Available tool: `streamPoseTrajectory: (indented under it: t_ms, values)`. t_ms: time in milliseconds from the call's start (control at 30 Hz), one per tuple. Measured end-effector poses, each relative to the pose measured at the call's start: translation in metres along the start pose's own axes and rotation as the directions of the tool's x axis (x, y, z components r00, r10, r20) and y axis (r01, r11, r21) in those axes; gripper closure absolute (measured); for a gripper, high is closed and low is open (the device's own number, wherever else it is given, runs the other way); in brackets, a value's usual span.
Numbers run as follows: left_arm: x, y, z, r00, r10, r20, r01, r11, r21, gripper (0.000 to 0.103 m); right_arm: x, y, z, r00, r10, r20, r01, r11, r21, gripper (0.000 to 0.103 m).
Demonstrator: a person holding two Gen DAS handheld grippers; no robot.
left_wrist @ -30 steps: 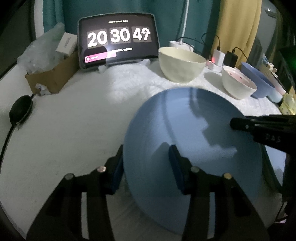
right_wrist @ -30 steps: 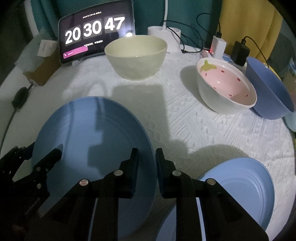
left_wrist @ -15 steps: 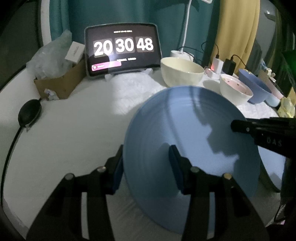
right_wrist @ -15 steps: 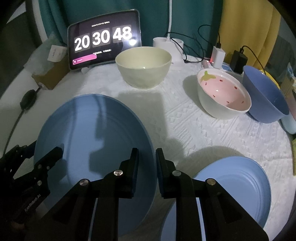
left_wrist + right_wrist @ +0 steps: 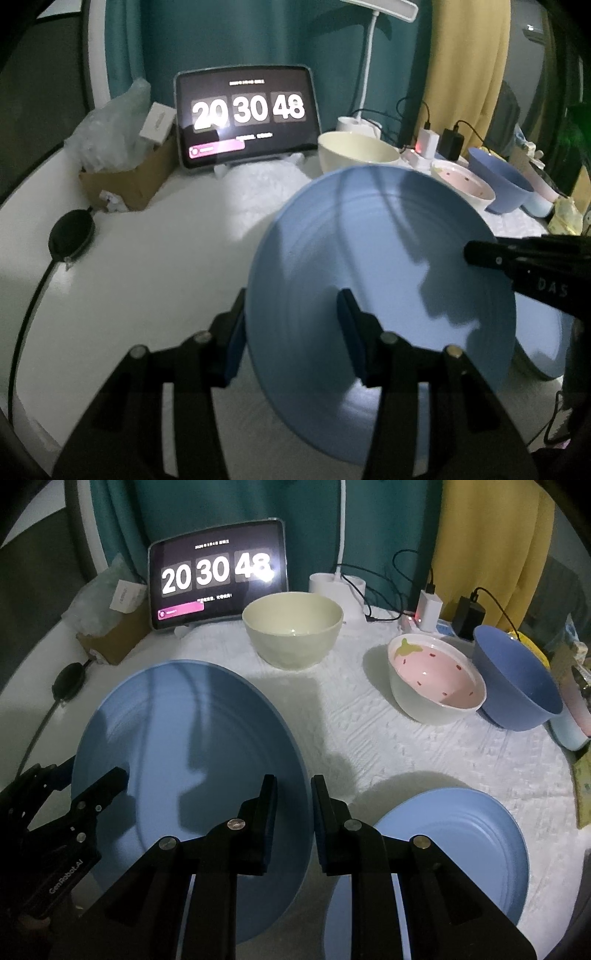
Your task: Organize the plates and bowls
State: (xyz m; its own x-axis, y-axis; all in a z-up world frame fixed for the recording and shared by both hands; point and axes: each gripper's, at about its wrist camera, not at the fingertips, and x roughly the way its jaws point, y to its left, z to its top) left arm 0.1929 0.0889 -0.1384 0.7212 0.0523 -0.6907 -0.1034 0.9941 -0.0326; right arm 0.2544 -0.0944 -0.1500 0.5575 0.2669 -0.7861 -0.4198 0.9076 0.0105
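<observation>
While both tools [image 5: 293,812] grip it, the blue plate [image 5: 192,746] tilts.

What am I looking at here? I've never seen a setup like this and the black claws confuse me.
Those claws are two hand-held grippers; a person carries one in each hand, and each has a camera looking along its two fingers. So one picture comes from the left gripper, the other from the right gripper. Both are shut on opposite edges of the same large round blue plate, which is tilted. On the white textured cloth lie a second blue plate, a cream bowl, a white bowl with a pink strawberry-pattern inside and a dark blue bowl touching it. At the back stands a tablet showing a clock, beside a cardboard box.
</observation>
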Motion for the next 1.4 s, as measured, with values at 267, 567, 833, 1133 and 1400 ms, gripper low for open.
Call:
streamPoseTrajectory:
  t_ms: [267, 567, 833, 1133, 1400]
  values:
    - [-0.011, -0.005, 0.001, 1.0, -0.004, 0.02, 0.004, 1.0, 0.0, 0.055, -0.015, -0.002, -0.004, 1.0, 0.003, 0.025, -0.003, 1.0, 0.001, 0.083]
    - [-0.02, -0.013, 0.002, 0.999, -0.01, 0.037, 0.01, 1.0, 0.011, 0.055, -0.029, -0.007, -0.007, 0.999, 0.0, 0.051, -0.001, 1.0, 0.006, 0.083]
    - [-0.028, -0.026, 0.004, 0.998, -0.023, 0.052, 0.022, 0.999, 0.032, 0.055, -0.044, -0.02, -0.012, 0.997, -0.004, 0.077, 0.001, 0.999, 0.032, 0.083]
    - [-0.034, -0.045, 0.007, 0.998, -0.038, 0.057, 0.034, 0.997, 0.066, 0.055, -0.055, -0.036, -0.016, 0.995, -0.007, 0.103, 0.001, 0.998, 0.064, 0.083]
    - [-0.035, -0.068, 0.01, 0.998, -0.047, 0.051, 0.042, 0.994, 0.103, 0.055, -0.062, -0.059, -0.024, 0.993, -0.009, 0.118, -0.003, 0.995, 0.102, 0.083]
